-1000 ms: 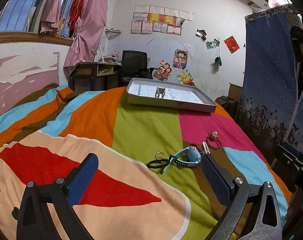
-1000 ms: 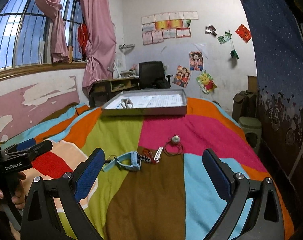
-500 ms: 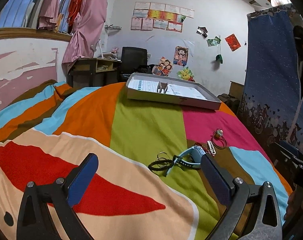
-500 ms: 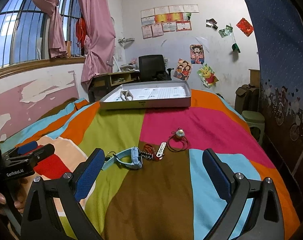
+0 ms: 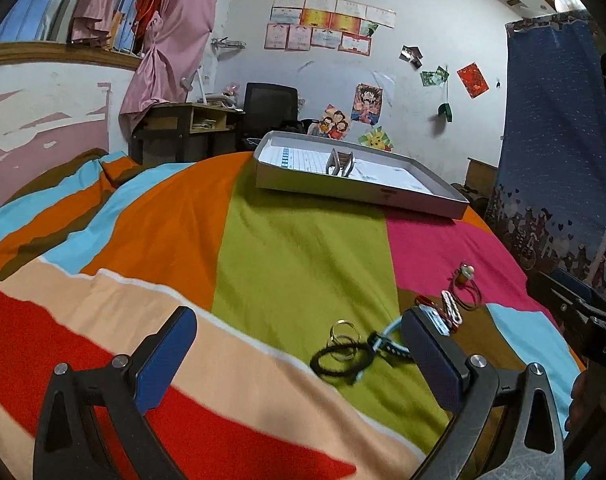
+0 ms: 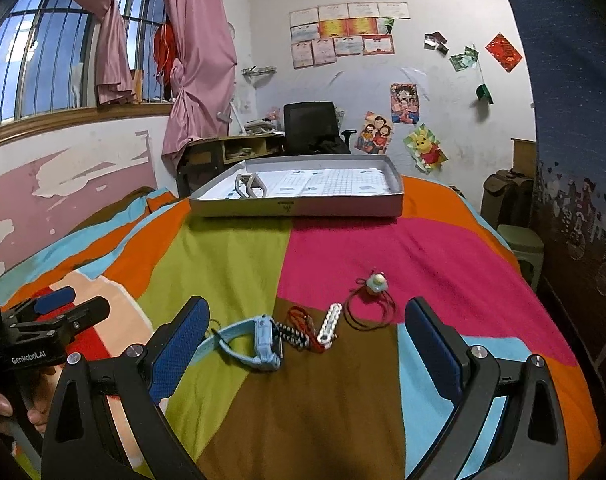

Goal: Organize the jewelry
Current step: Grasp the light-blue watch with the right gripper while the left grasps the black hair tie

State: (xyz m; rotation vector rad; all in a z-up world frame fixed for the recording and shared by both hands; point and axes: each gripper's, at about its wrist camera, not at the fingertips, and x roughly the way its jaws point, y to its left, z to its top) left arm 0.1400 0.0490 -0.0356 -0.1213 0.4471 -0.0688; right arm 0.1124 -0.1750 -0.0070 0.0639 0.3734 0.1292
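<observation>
We found the jewelry lying in a loose row across the middle of the bed, on the multicoloured patchwork blanket. The light blue plastic wristwatch lay on its side where the green patch meets the brown one. Just to its right were a black-and-white beaded bracelet, a red cord tangled with it, and a white chain-link bracelet. Beyond those, on the edge of the pink patch, sat a thin red string loop with a small pale bead charm. To the watch's left, seen best from the left wrist view, lay a black elastic band overlapped by thin silver wire rings.

Our right gripper hung low over the brown patch with its blue-padded fingers spread wide and nothing between them; the watch and bracelets lay ahead of it, within the gap. Our left gripper was likewise spread wide and held nothing, poised over the peach and green patches with the band and rings just ahead.

Farther off, at the far end of the bed, stood a shallow grey cardboard tray lined with white printed paper, with a grey folded band standing in its left part.
</observation>
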